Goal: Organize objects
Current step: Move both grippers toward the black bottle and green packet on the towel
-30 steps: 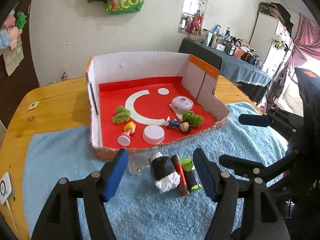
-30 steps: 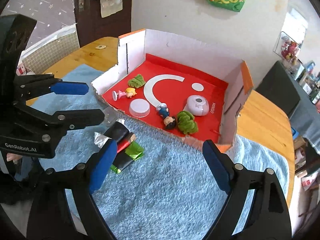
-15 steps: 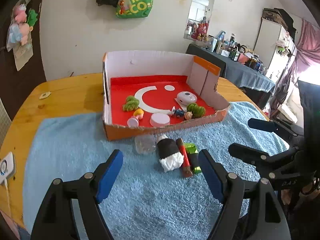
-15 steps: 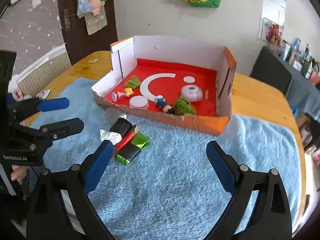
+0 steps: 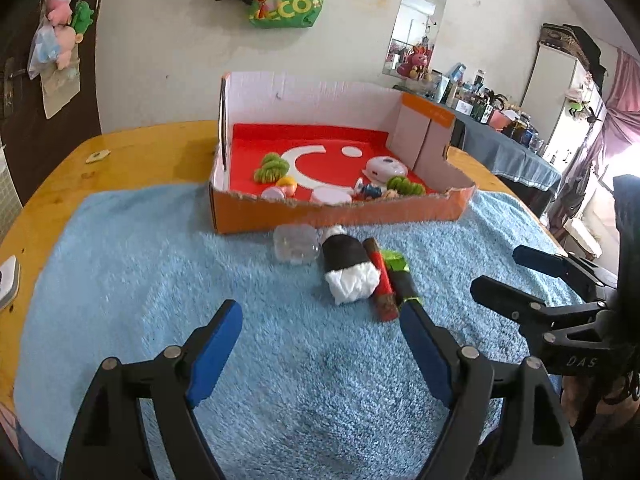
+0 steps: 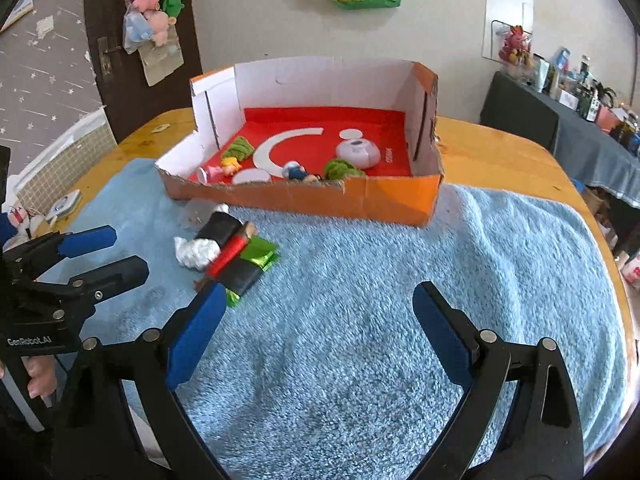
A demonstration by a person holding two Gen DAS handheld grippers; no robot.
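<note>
An orange cardboard box point(image 5: 340, 212) point(image 6: 392, 196) with a red floor holds small toys: green plush pieces, little figures, a white disc and a white round device point(image 5: 384, 168). In front of it on the blue towel point(image 5: 280, 360) lie a clear plastic case point(image 5: 296, 244), a black-and-white roll point(image 5: 348, 268) point(image 6: 208, 240), a red stick point(image 5: 380, 280) and a black item in green wrapping point(image 5: 400, 276) point(image 6: 248, 268). My left gripper point(image 5: 320, 344) is open and empty, short of these items. My right gripper point(image 6: 316, 328) is open and empty, to their right.
The towel lies on a round wooden table point(image 5: 120, 148). A white device point(image 5: 8, 284) sits at the table's left edge. A dark door point(image 6: 120, 40) with hanging plush toys and a cluttered side table point(image 5: 512, 136) stand behind.
Both grippers have pulled back and lowered away from the box. The box and the loose items now sit farther off. Both stay open and empty.
</note>
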